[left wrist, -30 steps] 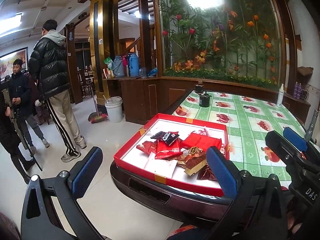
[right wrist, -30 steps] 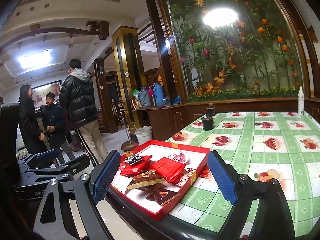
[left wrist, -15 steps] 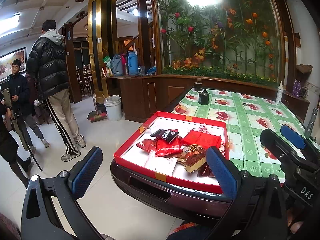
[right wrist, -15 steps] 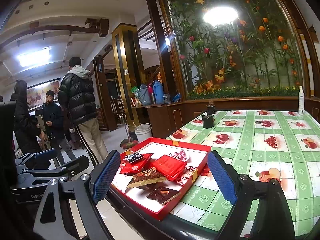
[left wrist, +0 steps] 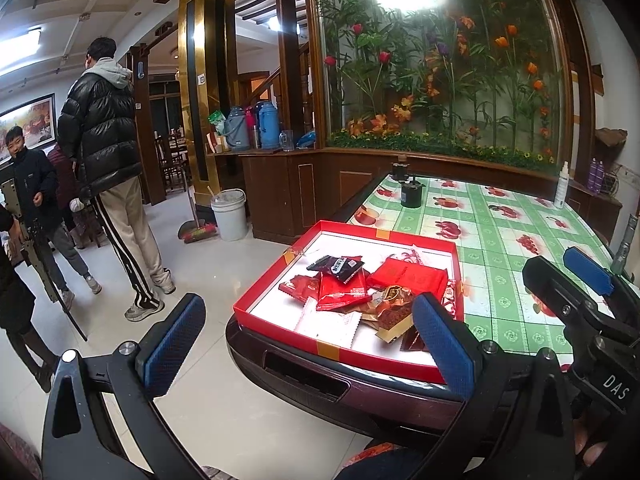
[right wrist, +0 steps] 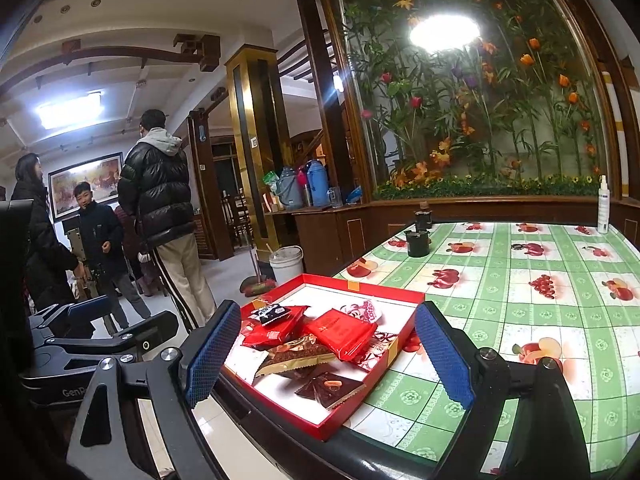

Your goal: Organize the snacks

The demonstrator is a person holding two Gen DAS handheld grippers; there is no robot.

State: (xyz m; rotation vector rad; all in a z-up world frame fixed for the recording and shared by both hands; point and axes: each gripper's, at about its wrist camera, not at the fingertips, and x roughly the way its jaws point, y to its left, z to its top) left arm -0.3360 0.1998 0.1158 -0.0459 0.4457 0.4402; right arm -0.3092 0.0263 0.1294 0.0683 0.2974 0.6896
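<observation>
A shallow red tray [left wrist: 347,353] with a white floor sits at the near corner of the table. In it lies a loose heap of snack packets: a small black one [left wrist: 336,266], a red one [left wrist: 342,290], a flat red one [left wrist: 408,276] and a brown-gold one [left wrist: 394,312]. My left gripper [left wrist: 308,344] hangs open in front of the tray and holds nothing. My right gripper [right wrist: 326,356] is also open and empty, just short of the tray [right wrist: 372,288]. There the red packet [right wrist: 344,332] lies over a brown one [right wrist: 300,356].
The table wears a green checked cloth [right wrist: 520,320] with fruit prints. Two black cups [left wrist: 411,196] and a white spray bottle [left wrist: 561,186] stand at its far side. Several people [left wrist: 108,168] stand on the tiled floor at the left, near a white bucket [left wrist: 229,214] and a broom.
Both grippers have kept their place and stayed open. Only the people at the left have shifted a little.
</observation>
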